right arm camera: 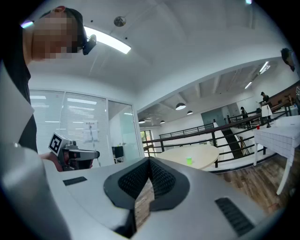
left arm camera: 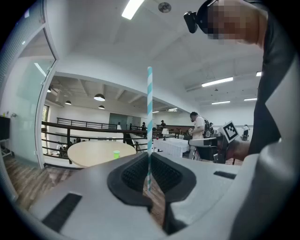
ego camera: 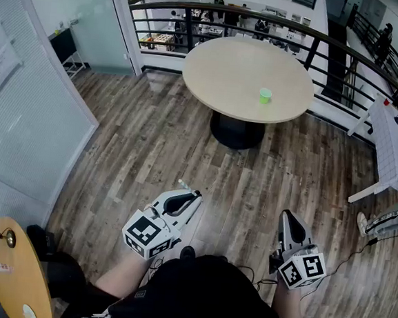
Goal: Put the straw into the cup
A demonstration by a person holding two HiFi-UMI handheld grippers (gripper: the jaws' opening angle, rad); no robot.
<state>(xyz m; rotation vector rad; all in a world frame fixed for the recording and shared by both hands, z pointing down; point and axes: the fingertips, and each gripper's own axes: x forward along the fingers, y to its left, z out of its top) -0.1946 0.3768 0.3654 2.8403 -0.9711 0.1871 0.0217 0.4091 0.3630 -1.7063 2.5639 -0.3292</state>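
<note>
Clamped in my left tool [left arm camera: 149, 159], the straw [left arm camera: 149, 112] stands upright; my right tool [right arm camera: 149, 161] is closed on nothing. Cup [ego camera: 265, 95] sits well apart on the worktop [ego camera: 220, 70].

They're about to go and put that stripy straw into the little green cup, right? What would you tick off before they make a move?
1. Straw gripped: ok. The left gripper has its jaws shut on it, and it stands upright.
2. Cup in place: ok. It stands on the round table.
3. Cup within reach: not ok. It is far across the floor from both grippers.
4. Right gripper free to steady the cup: ok. Its jaws are together with nothing between them.
5. Cup mouth open and unblocked: cannot tell; it is too small in every view.
</note>
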